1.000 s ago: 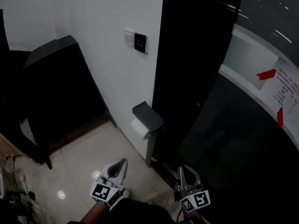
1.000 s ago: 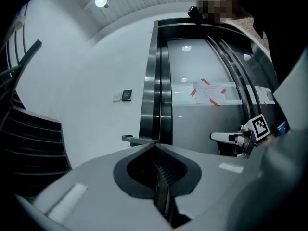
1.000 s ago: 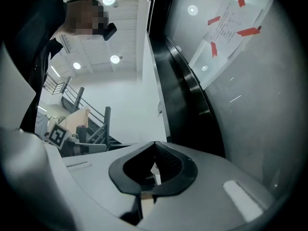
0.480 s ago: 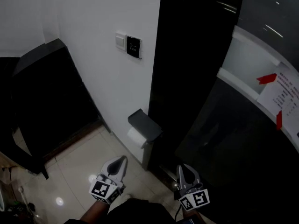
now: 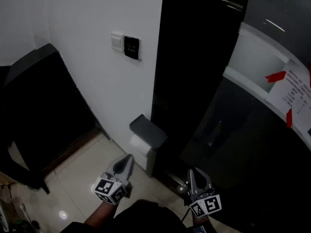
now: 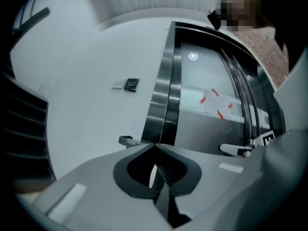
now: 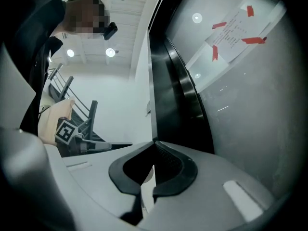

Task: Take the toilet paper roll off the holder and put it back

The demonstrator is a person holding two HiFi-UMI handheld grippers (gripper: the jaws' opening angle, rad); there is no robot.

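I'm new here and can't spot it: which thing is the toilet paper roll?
Find the white wall where it meets the tall black panel. Low on it, a dark grey holder juts out. The roll is the white cylinder tucked under that holder's lid, unlike the flat switch plates higher up.

At centre the toilet paper roll [image 5: 140,145] sits in its holder [image 5: 148,131], my left gripper [image 5: 128,158] and right gripper [image 5: 195,172] below.
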